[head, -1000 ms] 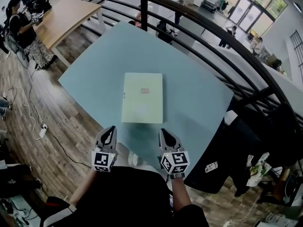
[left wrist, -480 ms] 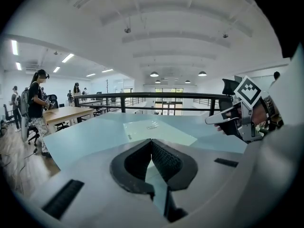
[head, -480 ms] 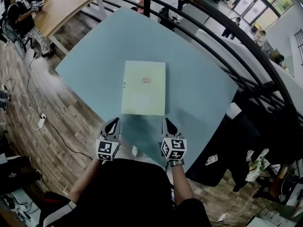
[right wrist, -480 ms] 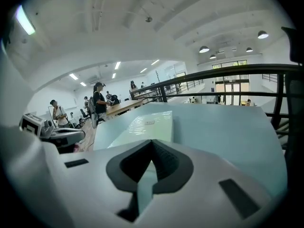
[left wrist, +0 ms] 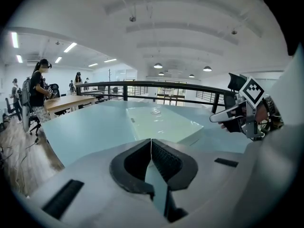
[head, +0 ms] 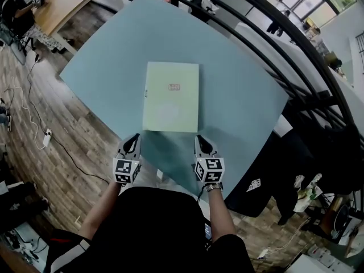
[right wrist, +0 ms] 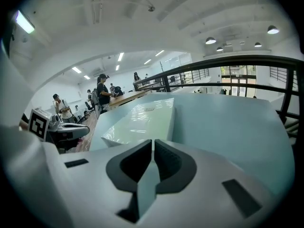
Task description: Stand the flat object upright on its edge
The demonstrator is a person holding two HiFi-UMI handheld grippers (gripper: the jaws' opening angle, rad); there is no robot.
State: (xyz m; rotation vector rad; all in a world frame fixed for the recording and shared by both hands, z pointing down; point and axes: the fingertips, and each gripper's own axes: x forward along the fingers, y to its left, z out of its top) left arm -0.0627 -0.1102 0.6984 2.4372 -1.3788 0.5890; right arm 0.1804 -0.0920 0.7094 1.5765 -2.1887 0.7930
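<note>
Both grippers were found closed and empty: the left gripper (head: 135, 136) and the right gripper (head: 199, 139) each had their dark pads together with nothing between them, as their own views confirmed. The pale green, glossy, flat rectangular box (head: 170, 97) lay face-down-flat near the middle of the light blue square worktop (head: 242, 87), its short near edge just ahead of the two grippers, one off each near corner. No contact with the box could be confirmed. The step in hand was judged to be the approach to that near edge. To do it well, the tips should meet the two near corners at the same height, get under or onto the edge evenly, and raise it so the box pivots on its far edge. An uneven lift would likely twist it. The smooth worktop offered no stop, so the far edge might skid away. One gripper would probably need to steady the top once upright. Nothing else stood on the worktop to obstruct. Beyond it ran a black metal railing (head: 296, 53), with a wooden table (head: 65, 4) and a trailing cable (head: 35, 104) on the plank floor, all well apart from the work
</note>
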